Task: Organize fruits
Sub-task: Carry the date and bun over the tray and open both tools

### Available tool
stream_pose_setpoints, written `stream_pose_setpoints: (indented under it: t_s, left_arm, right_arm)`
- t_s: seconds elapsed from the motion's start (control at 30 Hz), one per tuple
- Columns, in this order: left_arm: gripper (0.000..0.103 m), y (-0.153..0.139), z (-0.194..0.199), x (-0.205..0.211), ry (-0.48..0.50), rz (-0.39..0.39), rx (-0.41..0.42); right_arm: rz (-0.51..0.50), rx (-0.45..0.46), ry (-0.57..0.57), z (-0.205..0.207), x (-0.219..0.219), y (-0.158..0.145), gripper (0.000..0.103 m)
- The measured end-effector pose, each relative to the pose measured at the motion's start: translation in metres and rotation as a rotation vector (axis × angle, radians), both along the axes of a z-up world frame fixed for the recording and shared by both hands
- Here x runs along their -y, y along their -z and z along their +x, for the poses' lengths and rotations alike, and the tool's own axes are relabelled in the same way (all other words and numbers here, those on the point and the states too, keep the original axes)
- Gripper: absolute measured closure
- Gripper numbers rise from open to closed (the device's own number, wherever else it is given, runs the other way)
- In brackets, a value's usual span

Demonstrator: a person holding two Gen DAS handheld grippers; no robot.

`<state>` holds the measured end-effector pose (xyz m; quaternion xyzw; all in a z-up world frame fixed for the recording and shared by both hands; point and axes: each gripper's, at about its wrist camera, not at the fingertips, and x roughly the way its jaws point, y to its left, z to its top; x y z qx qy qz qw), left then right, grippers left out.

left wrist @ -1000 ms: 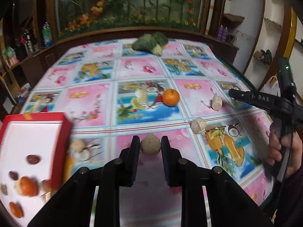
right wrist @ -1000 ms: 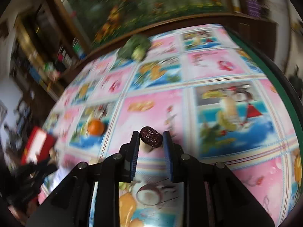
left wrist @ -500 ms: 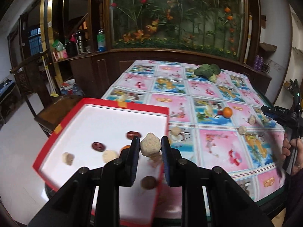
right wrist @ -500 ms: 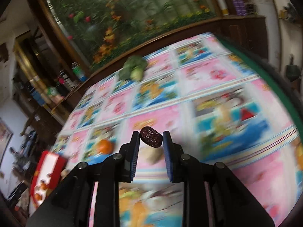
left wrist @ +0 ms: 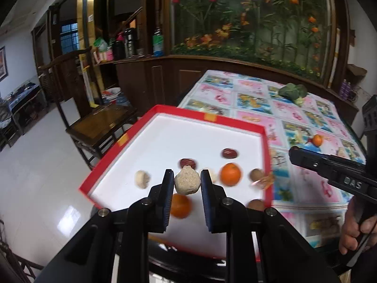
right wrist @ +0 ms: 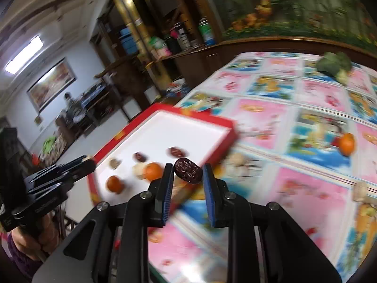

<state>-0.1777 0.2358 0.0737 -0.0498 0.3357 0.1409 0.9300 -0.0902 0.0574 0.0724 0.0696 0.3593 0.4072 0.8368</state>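
Note:
My left gripper (left wrist: 187, 184) is shut on a beige round fruit (left wrist: 187, 183) and holds it above the red-rimmed white tray (left wrist: 202, 129). The tray holds two oranges (left wrist: 230, 174), dark red dates (left wrist: 229, 153) and several beige and brown fruits. My right gripper (right wrist: 188, 174) is shut on a dark red date (right wrist: 188, 174) and hangs over the tablecloth just right of the tray (right wrist: 188, 127). The right gripper also shows in the left wrist view (left wrist: 329, 167). A loose orange (right wrist: 346, 143) lies on the table.
A green vegetable (left wrist: 292, 92) lies at the table's far side. Beige fruits (right wrist: 360, 189) lie on the patterned tablecloth (right wrist: 306, 188). A wooden chair (left wrist: 99, 125) stands left of the tray. The tray overhangs the table's left edge.
Both grippers have swung left toward the tray, each keeping its fruit. The left one is now lower over the tray's contents; the right one now faces the tray.

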Motion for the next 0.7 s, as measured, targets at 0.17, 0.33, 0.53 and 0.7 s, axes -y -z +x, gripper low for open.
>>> stream_pose_setpoints:
  t_s: [0.17,0.33,0.53,0.7]
  left_arm:
    - [0.081,0.013,-0.005,-0.009,-0.005,-0.023,-0.025]
    - [0.081,0.022,0.001,-0.002,0.026,-0.001,-0.045]
    - [0.081,0.031,0.003,-0.015,-0.019,-0.004,-0.07]
    - [0.081,0.034,0.002,-0.022,-0.04,-0.011,-0.073]
  right_arm:
    - [-0.032,-0.003,-0.095,-0.02,-0.037,0.006,0.076]
    - [-0.078,0.005,-0.152,-0.035,-0.068,0.015,0.076]
    - [-0.106,-0.006,-0.202,-0.042,-0.09,0.025,0.076]
    - [-0.137,-0.012,-0.235,-0.049,-0.105,0.034,0.076]
